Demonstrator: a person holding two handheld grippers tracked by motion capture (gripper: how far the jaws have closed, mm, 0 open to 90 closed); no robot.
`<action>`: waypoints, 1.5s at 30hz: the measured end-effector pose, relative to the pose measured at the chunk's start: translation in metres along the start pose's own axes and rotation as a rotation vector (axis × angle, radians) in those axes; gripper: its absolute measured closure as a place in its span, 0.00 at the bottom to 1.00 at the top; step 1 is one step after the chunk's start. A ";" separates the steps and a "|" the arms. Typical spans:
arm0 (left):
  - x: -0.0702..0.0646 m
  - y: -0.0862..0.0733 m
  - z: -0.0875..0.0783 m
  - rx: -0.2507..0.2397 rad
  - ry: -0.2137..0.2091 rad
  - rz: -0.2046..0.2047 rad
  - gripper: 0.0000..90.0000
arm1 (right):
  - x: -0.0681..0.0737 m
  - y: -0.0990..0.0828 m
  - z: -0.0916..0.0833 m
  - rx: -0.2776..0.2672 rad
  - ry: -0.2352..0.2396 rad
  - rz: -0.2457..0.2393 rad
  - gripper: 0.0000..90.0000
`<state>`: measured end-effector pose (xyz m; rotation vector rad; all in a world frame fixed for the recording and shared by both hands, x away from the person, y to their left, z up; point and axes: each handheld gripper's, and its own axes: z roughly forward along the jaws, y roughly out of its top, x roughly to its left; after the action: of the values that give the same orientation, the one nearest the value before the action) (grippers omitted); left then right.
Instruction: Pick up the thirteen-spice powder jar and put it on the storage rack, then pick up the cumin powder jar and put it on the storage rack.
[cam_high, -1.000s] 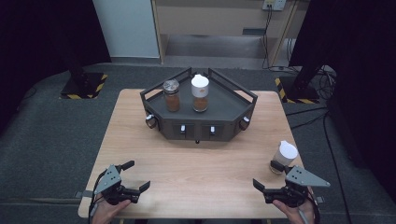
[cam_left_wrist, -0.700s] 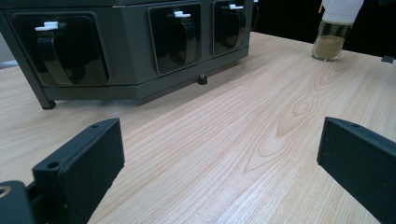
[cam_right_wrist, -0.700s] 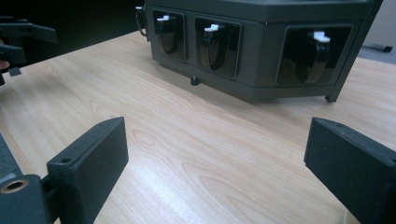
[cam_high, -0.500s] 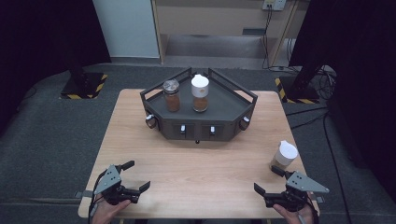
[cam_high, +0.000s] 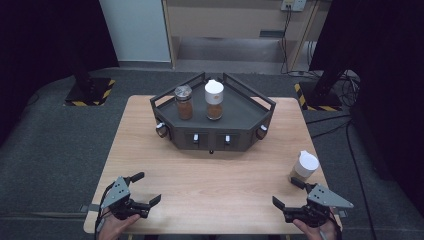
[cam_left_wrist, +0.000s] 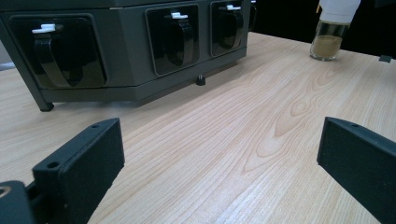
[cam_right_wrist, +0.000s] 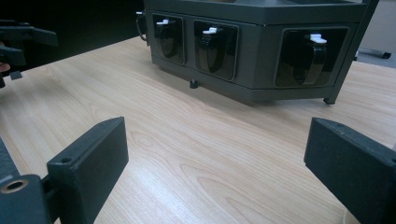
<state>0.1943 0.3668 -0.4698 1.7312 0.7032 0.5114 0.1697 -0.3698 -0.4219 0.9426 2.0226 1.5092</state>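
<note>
While both grippers hover low over the near edge of the table (cam_high: 210, 175), nothing is in hand, so this looks like the approach to a pick. The white-capped jar (cam_high: 304, 167) stands just beside the right gripper (cam_high: 288, 196), on the table's right side; its contents seem a pale powder, though the view is soft. Next, the right gripper must swing toward the jar and straddle it. The jaws of the right gripper and the left gripper (cam_high: 147, 187) gape wide, empty, touching nothing. The rack (cam_high: 250, 131) already carries two jars.
</note>
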 end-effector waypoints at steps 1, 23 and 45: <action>0.000 0.000 0.000 0.002 0.001 0.000 0.00 | 0.000 0.000 0.000 0.000 0.001 0.001 0.07; -0.001 0.002 0.001 0.009 -0.007 0.008 0.00 | 0.000 0.000 -0.001 -0.004 -0.003 0.003 0.07; -0.001 0.003 0.002 0.019 -0.009 0.008 0.00 | 0.002 0.016 -0.014 -0.011 -0.026 0.024 0.06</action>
<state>0.1955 0.3644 -0.4678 1.7534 0.6966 0.5041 0.1626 -0.3741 -0.4028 0.9803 1.9892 1.5111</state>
